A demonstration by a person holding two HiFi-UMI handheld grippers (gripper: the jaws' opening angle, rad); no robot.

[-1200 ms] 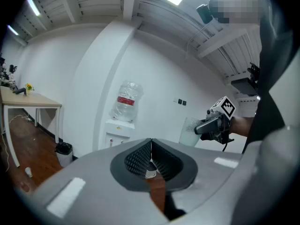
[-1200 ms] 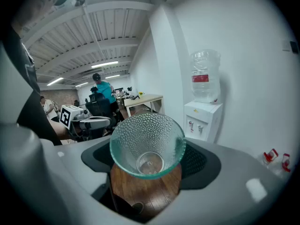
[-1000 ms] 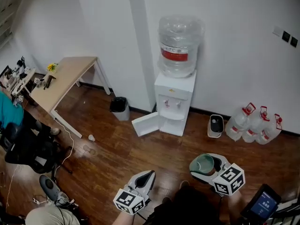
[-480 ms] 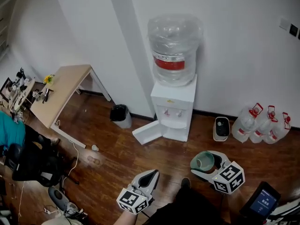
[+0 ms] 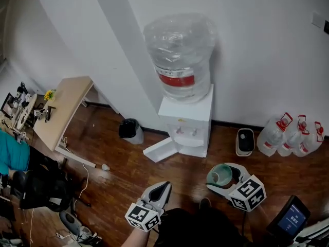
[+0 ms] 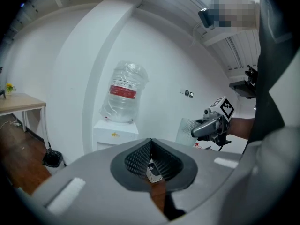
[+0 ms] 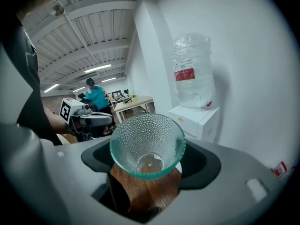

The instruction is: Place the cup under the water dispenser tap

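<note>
A white water dispenser (image 5: 186, 121) with a big clear bottle (image 5: 177, 55) stands against the wall, its taps (image 5: 186, 132) above a recess. My right gripper (image 5: 222, 177) is shut on a green dimpled glass cup (image 5: 221, 174), carried over the wooden floor to the dispenser's front right. In the right gripper view the cup (image 7: 147, 143) sits upright between the jaws, with the dispenser (image 7: 197, 121) ahead to the right. My left gripper (image 5: 163, 188) hovers lower left of the dispenser, jaws closed and empty; in its own view the gripper (image 6: 150, 145) shows its pads together.
The dispenser's lower cabinet door (image 5: 160, 149) hangs open to the left. A black bin (image 5: 129, 129) stands left of it, a small dark appliance (image 5: 245, 141) and several water jugs (image 5: 293, 138) to the right. A wooden table (image 5: 61, 109) and chair (image 5: 36, 189) are far left.
The dispenser has grown larger and nearer in the head view. Both grippers have travelled toward it, and the cup has stayed in the right gripper.
</note>
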